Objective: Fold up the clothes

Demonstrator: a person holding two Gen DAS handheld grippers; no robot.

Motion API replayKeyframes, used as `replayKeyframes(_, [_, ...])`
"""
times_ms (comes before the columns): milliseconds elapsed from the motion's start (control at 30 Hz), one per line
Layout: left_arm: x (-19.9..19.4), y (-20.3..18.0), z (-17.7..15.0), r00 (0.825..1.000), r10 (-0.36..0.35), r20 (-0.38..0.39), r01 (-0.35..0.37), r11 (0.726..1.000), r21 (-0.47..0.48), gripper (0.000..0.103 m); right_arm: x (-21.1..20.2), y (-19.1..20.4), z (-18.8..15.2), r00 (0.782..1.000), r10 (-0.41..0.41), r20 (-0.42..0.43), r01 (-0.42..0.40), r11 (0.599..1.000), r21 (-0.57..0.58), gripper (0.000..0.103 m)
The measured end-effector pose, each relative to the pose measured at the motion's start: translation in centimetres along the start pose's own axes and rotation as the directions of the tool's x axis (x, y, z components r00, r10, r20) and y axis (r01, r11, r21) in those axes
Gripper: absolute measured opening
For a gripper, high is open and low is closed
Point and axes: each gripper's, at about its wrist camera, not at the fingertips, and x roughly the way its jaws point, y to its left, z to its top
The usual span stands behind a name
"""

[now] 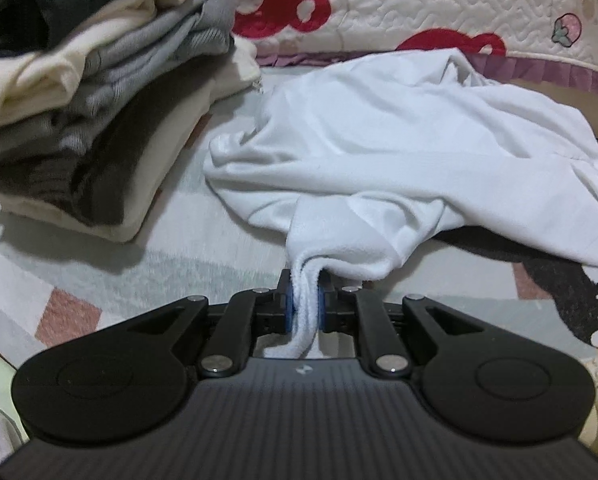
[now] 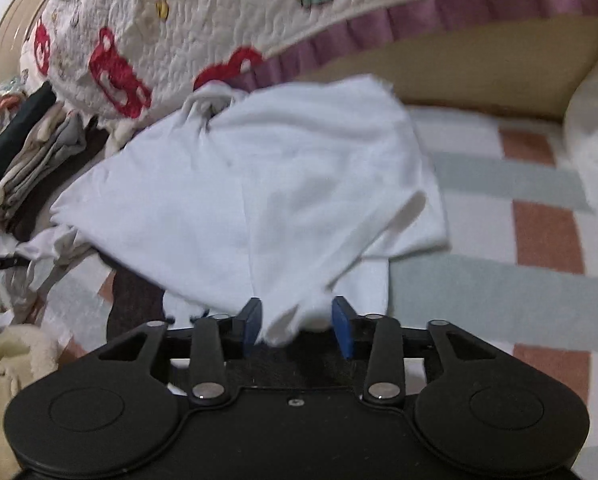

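A white garment [image 1: 399, 152] lies rumpled on the checked bed cover [image 1: 203, 240]. My left gripper [image 1: 306, 302] is shut on a bunched edge of it, the cloth pinched between the blue pads and trailing back toward the camera. In the right wrist view the same white garment [image 2: 259, 184] spreads ahead. My right gripper [image 2: 297, 322] stands open at its near edge, with a flap of the cloth lying between the blue pads [image 2: 342, 320]. A dark cloth [image 2: 295, 364] shows under that edge.
A stack of folded clothes [image 1: 83, 120] in cream, grey and dark tones stands at the left. A quilted blanket with red bears [image 1: 419, 4] runs along the back. More loose clothes [image 2: 27, 264] lie at the left of the right wrist view.
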Motion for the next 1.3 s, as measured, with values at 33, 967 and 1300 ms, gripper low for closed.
replayKeyframes(33, [0.1,0.0,-0.1,1.000,0.000,-0.004,0.000,1.000,-0.002,0.010,-0.2,0.1,0.2,1.000,-0.007,0.017,0.007,1.000,0.007,0.054])
replayKeyframes(967, [1.1,0.5,-0.5,0.998,-0.008,-0.059,0.008,1.000,-0.012,0.011,3.4,1.8,-0.1,0.989,0.145,0.026,-0.146,0.986,0.080,0.011])
replayKeyframes(1300, [1.9,0.2,-0.8,0.995,-0.018,-0.100,0.018,1.000,-0.002,0.020,4.6,3.2,-1.9,0.999,-0.047,-0.022,0.046,0.997,-0.058,0.054])
